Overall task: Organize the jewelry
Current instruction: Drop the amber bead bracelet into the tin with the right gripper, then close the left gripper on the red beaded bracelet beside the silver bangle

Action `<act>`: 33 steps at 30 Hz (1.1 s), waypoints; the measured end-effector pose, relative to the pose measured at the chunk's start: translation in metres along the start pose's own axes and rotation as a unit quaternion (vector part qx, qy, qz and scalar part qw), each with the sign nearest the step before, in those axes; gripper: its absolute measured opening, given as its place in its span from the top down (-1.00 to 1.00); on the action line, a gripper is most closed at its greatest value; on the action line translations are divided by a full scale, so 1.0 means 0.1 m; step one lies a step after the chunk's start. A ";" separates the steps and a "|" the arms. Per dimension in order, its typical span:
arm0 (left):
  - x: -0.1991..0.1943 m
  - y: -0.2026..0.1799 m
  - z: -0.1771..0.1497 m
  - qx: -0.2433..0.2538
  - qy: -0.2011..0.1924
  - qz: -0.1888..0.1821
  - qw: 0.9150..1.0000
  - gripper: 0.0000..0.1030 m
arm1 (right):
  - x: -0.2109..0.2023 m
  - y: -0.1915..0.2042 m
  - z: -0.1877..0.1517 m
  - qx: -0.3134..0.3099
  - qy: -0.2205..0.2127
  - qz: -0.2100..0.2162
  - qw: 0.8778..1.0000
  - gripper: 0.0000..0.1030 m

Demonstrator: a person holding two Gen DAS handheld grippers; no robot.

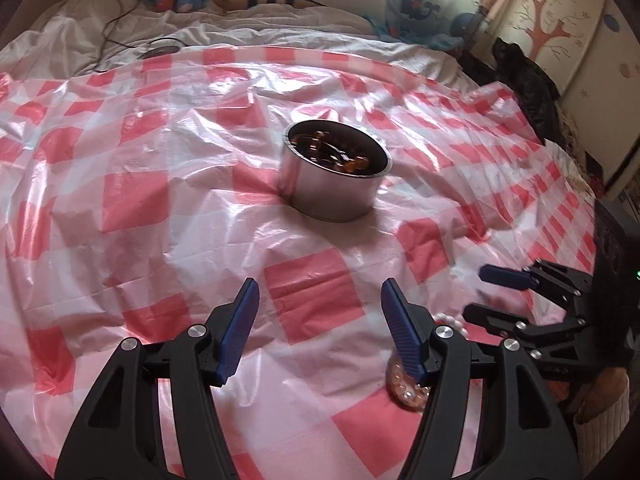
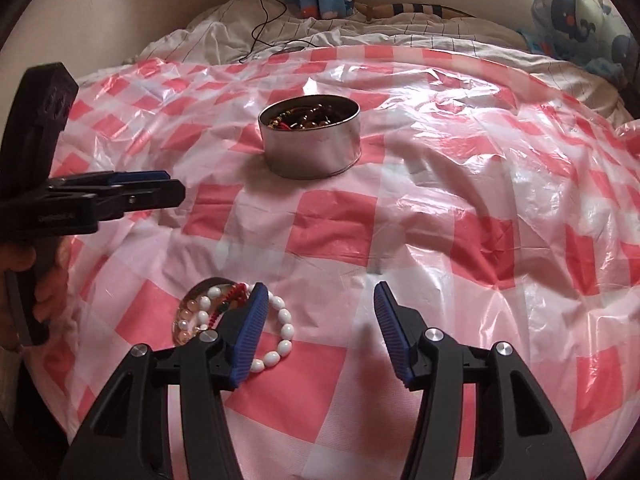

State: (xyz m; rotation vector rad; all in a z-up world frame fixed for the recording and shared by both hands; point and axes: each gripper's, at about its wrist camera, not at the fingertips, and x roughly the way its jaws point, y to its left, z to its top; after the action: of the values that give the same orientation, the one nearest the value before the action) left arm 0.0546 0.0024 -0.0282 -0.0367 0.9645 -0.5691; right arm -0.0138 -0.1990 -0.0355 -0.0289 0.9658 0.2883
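Spread wide and holding nothing, the right gripper (image 2: 318,300) is hanging just right of the white bead bracelet (image 2: 280,328), nearer than the left gripper (image 1: 320,296), also wide; the tin (image 2: 310,142) is sitting well beyond.

Right wrist view: tin (image 2: 310,144) at upper centre on the plastic sheet (image 2: 460,168), beads (image 2: 304,120) inside; bracelets (image 2: 280,320) at lower left, touching; bedding (image 2: 360,36) behind, along the top.

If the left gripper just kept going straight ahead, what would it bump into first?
Probably the round metal tin of jewelry: the open left gripper points toward it over bare checkered plastic sheet. Depth is unclear, so it might graze the sheet first.
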 end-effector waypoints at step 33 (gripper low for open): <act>0.20 0.02 -0.12 0.089 0.054 0.126 0.987 -0.19 | -0.08 0.14 0.06 -0.023 -0.043 0.005 0.999 -0.24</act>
State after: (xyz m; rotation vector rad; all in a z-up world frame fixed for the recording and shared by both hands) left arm 0.0547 -0.0027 -0.0513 0.2751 1.0025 -0.4250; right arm -0.0168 -0.1863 -0.0238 -0.0536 0.8738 0.3189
